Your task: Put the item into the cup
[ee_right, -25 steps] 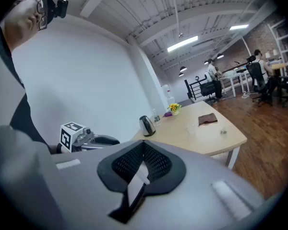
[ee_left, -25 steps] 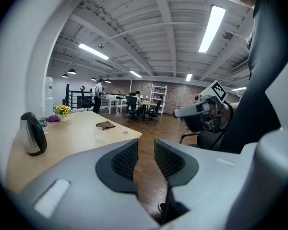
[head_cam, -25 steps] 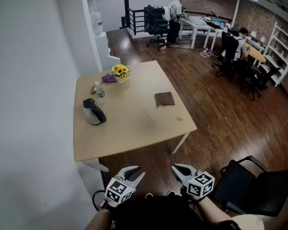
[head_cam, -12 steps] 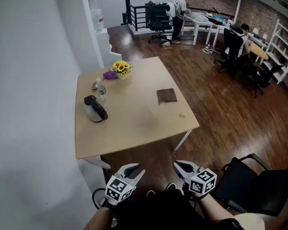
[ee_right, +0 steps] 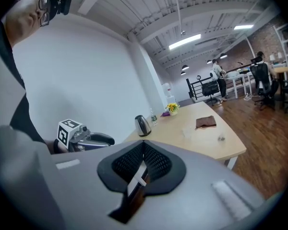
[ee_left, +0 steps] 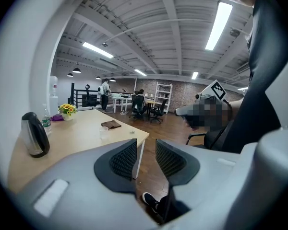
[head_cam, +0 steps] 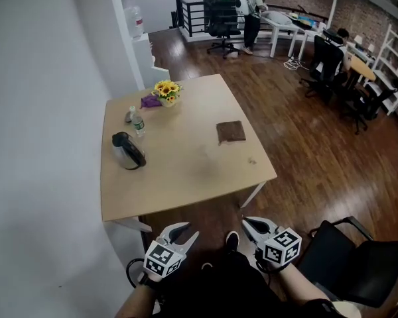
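Cup [ee_left: 103, 132] on wooden table [head_cam: 176, 187], hardwood floor [head_cam: 305, 144]

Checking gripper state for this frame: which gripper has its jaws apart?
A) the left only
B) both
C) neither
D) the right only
A: in the left gripper view the left gripper has its jaws standing apart with an empty gap between them, while in the right gripper view the right gripper has its jaws closed against each other.

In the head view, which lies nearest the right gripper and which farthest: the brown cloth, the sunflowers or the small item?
1. Small item, front right.
2. Brown cloth, middle right.
3. Sunflowers, far left.
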The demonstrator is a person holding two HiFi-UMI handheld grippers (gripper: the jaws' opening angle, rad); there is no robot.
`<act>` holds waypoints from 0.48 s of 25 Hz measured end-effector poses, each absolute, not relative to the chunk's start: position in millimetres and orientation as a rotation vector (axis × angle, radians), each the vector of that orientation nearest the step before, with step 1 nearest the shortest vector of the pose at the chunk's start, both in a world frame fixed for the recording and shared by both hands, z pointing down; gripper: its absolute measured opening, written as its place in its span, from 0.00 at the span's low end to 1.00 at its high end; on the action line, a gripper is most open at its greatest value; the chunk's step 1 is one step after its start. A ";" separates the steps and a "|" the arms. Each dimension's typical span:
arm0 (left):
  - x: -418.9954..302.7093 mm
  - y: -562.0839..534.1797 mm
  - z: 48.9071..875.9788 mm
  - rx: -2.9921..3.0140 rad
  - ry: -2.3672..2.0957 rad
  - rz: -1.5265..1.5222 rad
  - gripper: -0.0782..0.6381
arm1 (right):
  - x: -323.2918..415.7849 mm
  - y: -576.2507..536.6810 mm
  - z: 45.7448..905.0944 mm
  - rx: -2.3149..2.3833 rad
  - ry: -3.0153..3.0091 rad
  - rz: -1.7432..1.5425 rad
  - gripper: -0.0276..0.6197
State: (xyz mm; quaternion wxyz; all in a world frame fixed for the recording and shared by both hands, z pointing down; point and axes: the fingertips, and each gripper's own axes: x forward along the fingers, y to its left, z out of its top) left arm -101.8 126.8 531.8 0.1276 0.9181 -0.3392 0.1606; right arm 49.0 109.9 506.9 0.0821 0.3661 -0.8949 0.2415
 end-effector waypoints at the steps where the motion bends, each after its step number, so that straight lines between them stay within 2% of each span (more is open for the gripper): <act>1: -100.7 118.9 532.8 2.666 -0.996 0.467 0.27 | 51.5 101.1 508.8 1.088 -2.671 0.721 0.05; 12: -66.7 8.2 538.7 2.591 -1.126 0.478 0.30 | 83.4 -21.0 516.1 0.937 -2.693 0.627 0.06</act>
